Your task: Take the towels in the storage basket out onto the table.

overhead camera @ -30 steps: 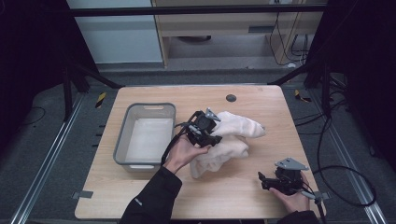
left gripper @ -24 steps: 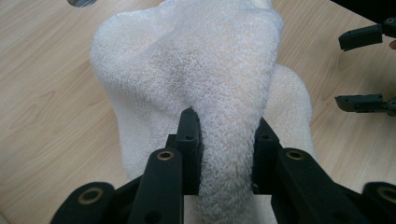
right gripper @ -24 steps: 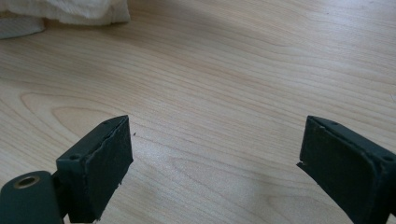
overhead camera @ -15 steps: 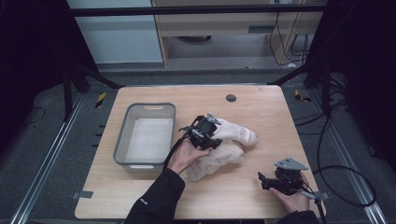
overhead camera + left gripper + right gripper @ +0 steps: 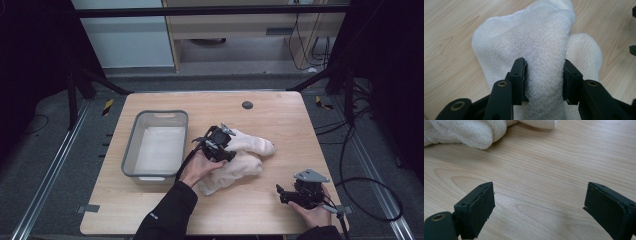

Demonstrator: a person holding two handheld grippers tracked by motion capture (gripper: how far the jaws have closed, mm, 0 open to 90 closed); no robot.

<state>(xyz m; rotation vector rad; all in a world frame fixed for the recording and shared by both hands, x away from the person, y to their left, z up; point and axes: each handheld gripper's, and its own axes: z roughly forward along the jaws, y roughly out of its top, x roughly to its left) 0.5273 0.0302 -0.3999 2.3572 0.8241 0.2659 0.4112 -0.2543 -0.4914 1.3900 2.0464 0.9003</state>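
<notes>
Towelling fills our left tool view: a fold of the white towel (image 5: 541, 50) runs up between the two black jaws of our left tool (image 5: 544, 77), and both pads lie against the cloth. The jaws have just been opening, yet the fold sits wedged between them, so we read it as a loosening grip on the towel. From the high view, our left tool (image 5: 216, 145) rests on the towel (image 5: 245, 155), which lies bunched near the middle of the table (image 5: 280, 115), one lobe pointing toward the right edge and another lying just in front of it. To the left of the towel, just beside it, stands the grey bin (image 5: 131, 150), with pale cloth on its floor. A small dark disc (image 5: 247, 105) sits on the table farther back. Our right tool (image 5: 287, 194) lies near the front right corner, well apart from the towel. In its own view the right tool (image 5: 537, 205) stands released, jaws wide over bare wood, with the towel (image 5: 466, 132) at the top edge.
</notes>
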